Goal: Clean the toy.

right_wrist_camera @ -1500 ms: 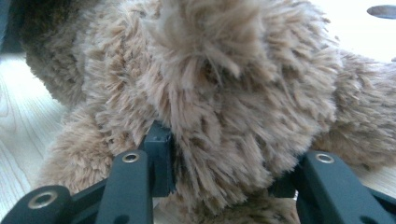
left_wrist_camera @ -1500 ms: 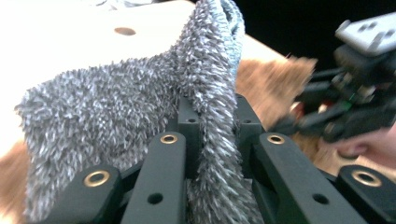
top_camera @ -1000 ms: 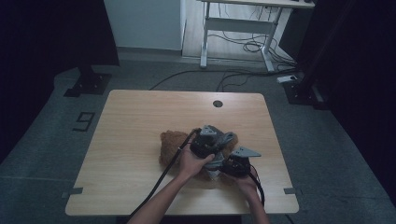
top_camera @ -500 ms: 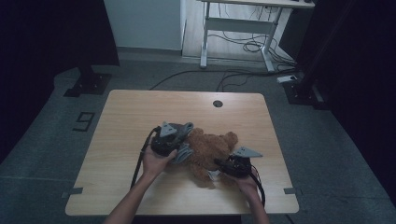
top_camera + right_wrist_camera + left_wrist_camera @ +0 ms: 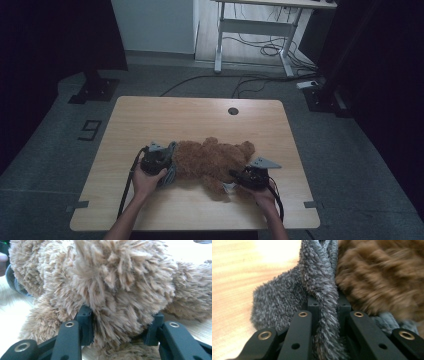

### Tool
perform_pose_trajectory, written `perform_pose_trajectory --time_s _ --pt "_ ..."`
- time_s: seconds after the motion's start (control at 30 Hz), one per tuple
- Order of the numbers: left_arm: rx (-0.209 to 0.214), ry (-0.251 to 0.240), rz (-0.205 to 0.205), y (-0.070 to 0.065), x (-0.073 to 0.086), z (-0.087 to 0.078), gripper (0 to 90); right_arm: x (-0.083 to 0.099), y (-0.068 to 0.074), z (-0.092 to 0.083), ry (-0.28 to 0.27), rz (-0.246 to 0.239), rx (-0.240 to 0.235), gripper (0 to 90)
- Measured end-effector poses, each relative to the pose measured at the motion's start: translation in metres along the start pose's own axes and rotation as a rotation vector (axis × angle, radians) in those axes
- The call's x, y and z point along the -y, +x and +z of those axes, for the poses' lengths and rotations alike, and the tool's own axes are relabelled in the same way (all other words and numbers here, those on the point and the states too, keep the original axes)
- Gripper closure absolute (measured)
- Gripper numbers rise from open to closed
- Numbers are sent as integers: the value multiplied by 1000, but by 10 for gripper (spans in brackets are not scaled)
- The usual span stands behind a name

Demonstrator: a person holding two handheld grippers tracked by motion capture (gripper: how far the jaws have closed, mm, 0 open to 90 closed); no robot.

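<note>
A brown plush teddy bear (image 5: 212,159) lies stretched across the wooden table (image 5: 200,115). A grey fuzzy cloth (image 5: 170,172) sits at its left end. My left gripper (image 5: 167,162) is shut on a fold of this grey cloth (image 5: 322,290), pinched between the jaws beside the bear's brown fur (image 5: 382,277). At the bear's right end my right gripper (image 5: 235,176) is shut on a thick fluffy part of the bear (image 5: 117,292), its jaws pressing in from both sides.
A round cable hole (image 5: 233,111) lies near the table's far edge. Beyond the table stand a white desk frame (image 5: 255,30) with loose cables on the floor and dark stands at both sides. The person's forearms come in over the near edge.
My left gripper has moved left across the table with the grey cloth, from beside the right gripper to the bear's left end. The bear now lies stretched out. The right gripper stayed put.
</note>
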State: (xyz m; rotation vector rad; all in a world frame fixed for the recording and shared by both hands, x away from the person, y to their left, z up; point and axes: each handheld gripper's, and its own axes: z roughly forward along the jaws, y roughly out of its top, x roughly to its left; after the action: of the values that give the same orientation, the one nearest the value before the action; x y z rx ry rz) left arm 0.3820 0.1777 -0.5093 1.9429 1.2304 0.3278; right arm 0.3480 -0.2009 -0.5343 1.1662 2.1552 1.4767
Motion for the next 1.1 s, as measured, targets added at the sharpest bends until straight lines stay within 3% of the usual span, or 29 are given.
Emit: perform_pose_trajectory --time_s 0.07,0.13,0.2,0.3,0.43,0.57,0.7,0.77,0.83,0.9,0.97,1.1 --pt "7 -57 8 -6 -12 -15 785 0 -1 0 -1 1 -1 532" --pt "25 -121 47 -19 -29 -32 784 0 -1 1 -4 -5 -4 533" --pt "47 -165 99 -39 -47 -43 784 0 -1 1 -3 -4 -6 533" --pt "96 -190 182 -76 -70 -44 784 0 0 0 -3 -8 -4 533" --pt "171 -161 272 -133 -90 -17 784 0 0 0 0 -10 -6 533" --pt "190 -111 396 -183 -100 16 781 0 0 1 -2 -16 -6 533" --pt "233 -59 449 -216 -103 42 781 0 -1 0 -2 -14 -10 532" --pt "219 -5 465 -220 -98 58 780 0 -2 0 -2 -16 -11 532" --pt "210 58 460 -212 -89 73 779 1 -1 0 2 -9 -11 532" --pt "263 51 395 -199 -82 76 781 2 0 1 19 -12 -6 529" --pt "274 41 363 -190 -82 70 783 3 1 3 16 -16 -7 529" --pt "156 12 377 -171 -83 50 782 3 1 2 11 -17 -2 529"
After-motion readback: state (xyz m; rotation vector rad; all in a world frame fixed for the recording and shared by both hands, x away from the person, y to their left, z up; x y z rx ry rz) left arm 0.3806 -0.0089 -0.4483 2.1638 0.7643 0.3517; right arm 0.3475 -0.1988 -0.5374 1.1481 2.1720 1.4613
